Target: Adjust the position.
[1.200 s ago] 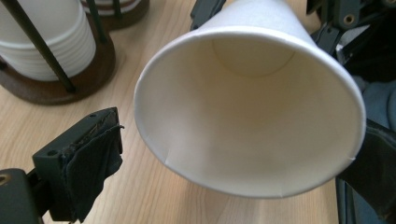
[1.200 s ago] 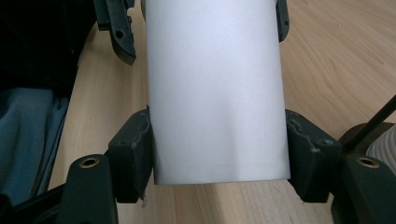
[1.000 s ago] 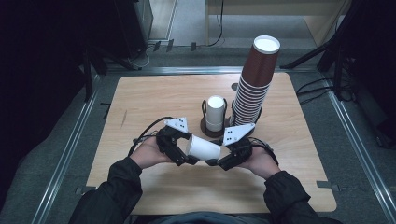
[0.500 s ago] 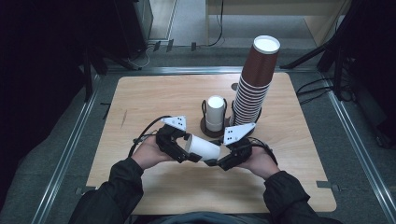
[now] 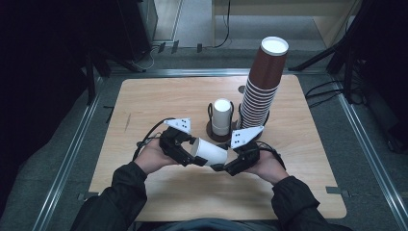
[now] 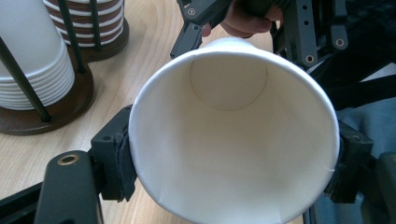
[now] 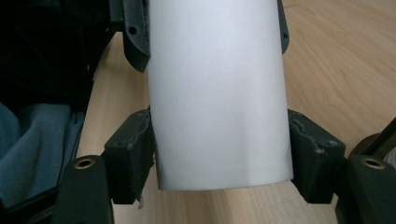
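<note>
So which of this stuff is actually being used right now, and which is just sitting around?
In use:
- white paper cup, lying sideways between both tools
- left gripper, jaws just closed on the cup's open end
- right gripper, clamped on its base end

Sitting by:
- stack of white cups in a rack
- tall brown cup stack
- table

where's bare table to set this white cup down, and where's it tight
Free: the wide bare strip of table left of the white cup stack, and the near edge below the hands. Tight: mid-table, where the white cup, clamped by left gripper and right gripper, sits just before the brown cup stack.
</note>
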`<state>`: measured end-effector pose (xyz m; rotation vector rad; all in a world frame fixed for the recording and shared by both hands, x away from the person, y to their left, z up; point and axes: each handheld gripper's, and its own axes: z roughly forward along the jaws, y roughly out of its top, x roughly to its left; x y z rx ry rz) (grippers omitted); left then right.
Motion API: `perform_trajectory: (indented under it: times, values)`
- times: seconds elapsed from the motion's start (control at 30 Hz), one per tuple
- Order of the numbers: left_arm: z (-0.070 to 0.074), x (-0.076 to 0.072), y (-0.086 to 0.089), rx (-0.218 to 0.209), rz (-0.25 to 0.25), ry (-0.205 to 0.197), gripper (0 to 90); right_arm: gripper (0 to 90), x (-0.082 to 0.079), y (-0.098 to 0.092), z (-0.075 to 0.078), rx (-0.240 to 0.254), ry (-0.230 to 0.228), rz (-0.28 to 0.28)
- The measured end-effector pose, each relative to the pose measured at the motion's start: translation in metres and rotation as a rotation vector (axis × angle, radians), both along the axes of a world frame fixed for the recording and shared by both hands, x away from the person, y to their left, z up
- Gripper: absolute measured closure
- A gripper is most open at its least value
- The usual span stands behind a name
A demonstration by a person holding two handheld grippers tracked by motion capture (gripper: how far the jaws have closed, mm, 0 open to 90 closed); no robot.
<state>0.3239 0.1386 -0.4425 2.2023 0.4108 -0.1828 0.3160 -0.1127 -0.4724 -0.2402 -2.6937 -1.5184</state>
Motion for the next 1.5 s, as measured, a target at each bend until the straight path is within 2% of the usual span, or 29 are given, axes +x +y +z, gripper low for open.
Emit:
perform_trajectory:
  times: [0.03,0.1,0.27,0.37,0.4,0.5,0.57,0.6,0.67,0.77,0.8,0.83,0.93,1.0,1.07,1.17,1.5]
  values:
    - [0.0,0.0,0.0,0.011,0.003,-0.003,22.2,27.5,0.002,0.0,-0.001,-0.007,0.044,-0.001]
    - [0.001,0.0,0.001,0.011,0.006,-0.003,22.2,25.6,0.003,0.0,-0.003,-0.03,0.065,-0.007]
    - [0.005,0.0,0.005,0.041,0.01,-0.023,22.2,24.4,0.004,-0.001,-0.005,-0.053,0.069,-0.017]
    - [0.008,0.0,0.008,0.104,0.008,-0.05,22.2,24.3,0.004,0.0,-0.007,-0.082,0.042,-0.027]
    - [0.008,0.0,0.008,0.104,0.008,-0.05,22.2,24.3,0.004,0.0,-0.007,-0.082,0.042,-0.027]
    - [0.012,0.001,0.009,0.157,-0.002,-0.076,22.2,24.3,0.004,0.001,-0.009,-0.115,0.049,-0.044]
    - [0.012,0.001,0.009,0.162,0.001,-0.075,22.2,24.3,0.005,0.001,-0.01,-0.122,0.033,-0.044]
    - [0.013,0.001,0.008,0.205,0.008,-0.096,22.2,24.3,0.005,0.002,-0.01,-0.125,0.031,-0.045]
    - [0.013,0.001,0.007,0.252,0.005,-0.112,22.4,24.3,0.005,0.002,-0.011,-0.137,0.029,-0.05]
    - [0.011,0.002,0.006,0.275,0.007,-0.11,22.4,24.4,0.005,0.002,-0.012,-0.152,0.022,-0.051]
    - [0.009,0.002,0.004,0.313,0.011,-0.116,22.5,24.4,0.005,0.003,-0.013,-0.158,0.019,-0.053]
    - [0.009,0.002,0.004,0.313,0.011,-0.116,22.4,24.4,0.005,0.004,-0.013,-0.161,0.022,-0.056]
    - [0.005,0.003,-0.002,0.365,-0.004,-0.119,22.4,24.4,0.004,0.005,-0.014,-0.169,0.029,-0.062]
    - [0.002,0.004,-0.004,0.385,-0.008,-0.12,22.4,24.4,0.005,0.006,-0.014,-0.169,0.016,-0.062]
    - [0.0,0.005,-0.005,0.387,-0.013,-0.114,22.5,24.4,0.005,0.006,-0.014,-0.174,0.018,-0.063]
    - [-0.005,0.008,-0.009,0.421,-0.012,-0.102,22.4,24.3,0.004,0.007,-0.015,-0.182,0.02,-0.062]
    - [-0.001,0.001,-0.027,0.409,-0.066,-0.105,22.4,23.5,0.003,0.013,-0.019,-0.203,0.017,-0.048]
